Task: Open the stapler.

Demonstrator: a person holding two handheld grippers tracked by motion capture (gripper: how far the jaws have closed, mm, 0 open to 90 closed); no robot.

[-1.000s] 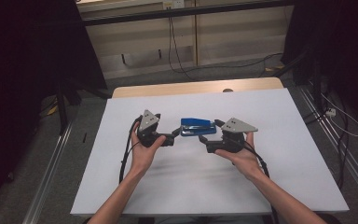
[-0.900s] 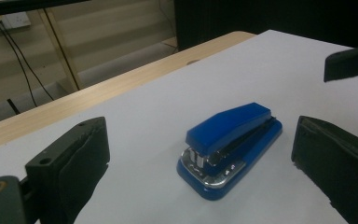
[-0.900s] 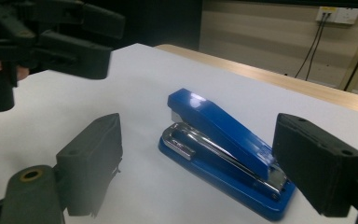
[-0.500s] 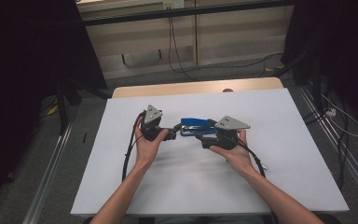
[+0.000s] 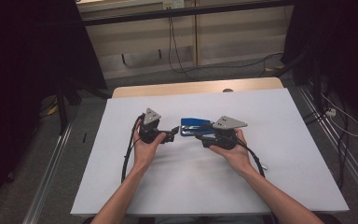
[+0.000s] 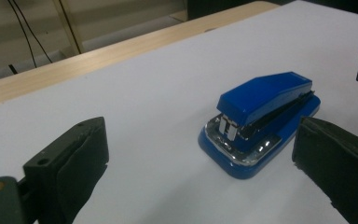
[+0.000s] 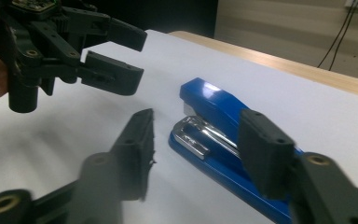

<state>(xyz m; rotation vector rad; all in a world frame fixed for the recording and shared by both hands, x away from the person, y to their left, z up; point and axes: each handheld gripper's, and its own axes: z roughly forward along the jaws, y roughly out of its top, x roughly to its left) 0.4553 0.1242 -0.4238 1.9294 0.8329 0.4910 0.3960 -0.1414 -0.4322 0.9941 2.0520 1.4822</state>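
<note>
Your left gripper (image 5: 171,134) and right gripper (image 5: 200,137) both have their fingers released, grasping nothing. The blue stapler (image 5: 196,126) lies flat on the white bench (image 5: 284,154) between them, just beside both.

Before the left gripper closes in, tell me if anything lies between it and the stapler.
Nothing visible does. In the left gripper view the stapler lies on bare white table just ahead of the open jaws of the left gripper. The right gripper hovers over the stapler's far end, jaws open, not in that path.
</note>
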